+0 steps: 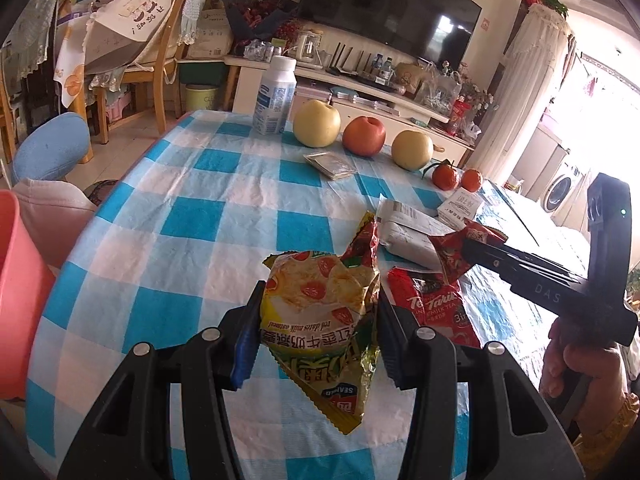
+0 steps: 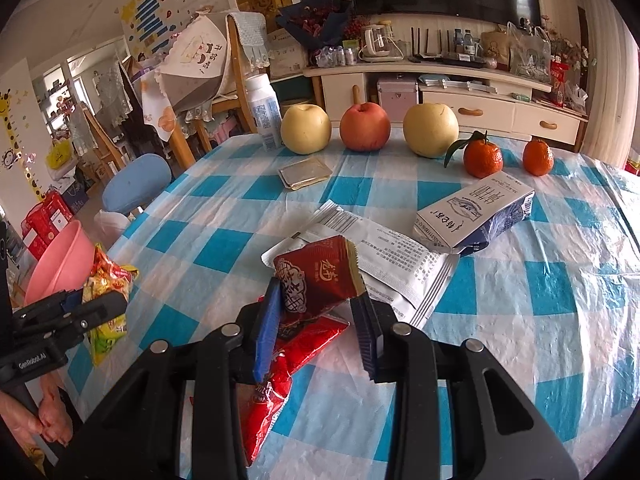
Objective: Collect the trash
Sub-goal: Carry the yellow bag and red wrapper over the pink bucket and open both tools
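Left tongs [image 1: 318,332] pinch a crinkly yellow oatmeal packet [image 1: 320,312], lifted over the near-left part of the bench [image 1: 192,220]. Pink basin [image 1: 20,300] sits just past the bench's left edge, cut off by the frame. Right tongs [image 2: 316,320] pinch a dark red wrapper [image 2: 318,276], glossy, with a serrated edge. Under them lies a red milk-tea sachet [image 2: 280,376], flat on the bench, partly hidden by the tongs. Just behind it is a white foil pouch [image 2: 400,264], flat and printed, with a milk carton [image 2: 476,212] lying on its side at its far end. Bench cover is a wrinkled blue-white check plastic sheet. Open room lies mid-bench and on the right side. Along the far edge: white bottle [image 2: 264,112], two yellow pears [image 2: 306,128], a red apple [image 2: 365,126], two tangerines [image 2: 483,158]. A small flat silvery packet [image 2: 305,172] lies in front of the fruit; its print is too blurred to read.
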### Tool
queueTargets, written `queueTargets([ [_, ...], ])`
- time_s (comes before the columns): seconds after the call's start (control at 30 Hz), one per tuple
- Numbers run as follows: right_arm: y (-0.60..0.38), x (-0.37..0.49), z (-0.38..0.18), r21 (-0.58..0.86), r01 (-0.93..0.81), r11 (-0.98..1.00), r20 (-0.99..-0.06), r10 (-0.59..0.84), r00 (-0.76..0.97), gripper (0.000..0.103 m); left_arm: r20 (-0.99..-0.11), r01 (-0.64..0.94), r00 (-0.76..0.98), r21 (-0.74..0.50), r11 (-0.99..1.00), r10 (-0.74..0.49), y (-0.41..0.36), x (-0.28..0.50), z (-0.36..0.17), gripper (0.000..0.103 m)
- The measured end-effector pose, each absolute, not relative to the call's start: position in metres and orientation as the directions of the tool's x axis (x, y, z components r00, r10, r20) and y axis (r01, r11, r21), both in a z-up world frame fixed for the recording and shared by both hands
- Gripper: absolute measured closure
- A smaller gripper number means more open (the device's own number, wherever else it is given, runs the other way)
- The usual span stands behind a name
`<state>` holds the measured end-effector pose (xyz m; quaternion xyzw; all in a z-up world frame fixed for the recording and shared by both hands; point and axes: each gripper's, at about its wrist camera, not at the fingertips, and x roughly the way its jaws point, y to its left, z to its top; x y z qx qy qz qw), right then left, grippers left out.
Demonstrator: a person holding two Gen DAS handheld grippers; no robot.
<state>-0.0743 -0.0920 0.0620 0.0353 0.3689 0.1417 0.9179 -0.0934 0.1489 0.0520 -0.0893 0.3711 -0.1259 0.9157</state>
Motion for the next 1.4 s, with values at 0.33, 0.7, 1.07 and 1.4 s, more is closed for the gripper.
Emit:
queueTargets([
  [0.33, -0.059, -0.092, 0.073, 0.090, -0.285, 0.954, -0.663, 0.271, 0.698, 0.067, -0.643, 0.088, 0.733, -0.233, 0.969, -0.221, 0.178, -0.088, 0.065, 0.052],
  [0.7, -0.019, -0.103, 0.081, 0.027, -0.342, 0.939, -0.659, 0.274, 0.701, 0.067, -0.602, -0.052, 0.793, -0.209, 0.976, -0.087, 0.232, -0.090, 0.087, 0.052],
  [1.07, 0.040, -0.111, 0.095, -0.018, -0.434, 0.901, -0.646, 0.321, 0.693, 0.067, -0.560, -0.186, 0.827, -0.187, 0.965, 0.051, 0.281, -0.100, 0.105, 0.052],
  [1.4, 0.119, -0.114, 0.119, -0.067, -0.553, 0.830, -0.619, 0.400, 0.675, 0.067, -0.552, -0.356, 0.810, -0.197, 0.913, 0.198, 0.338, -0.112, 0.107, 0.052],
])
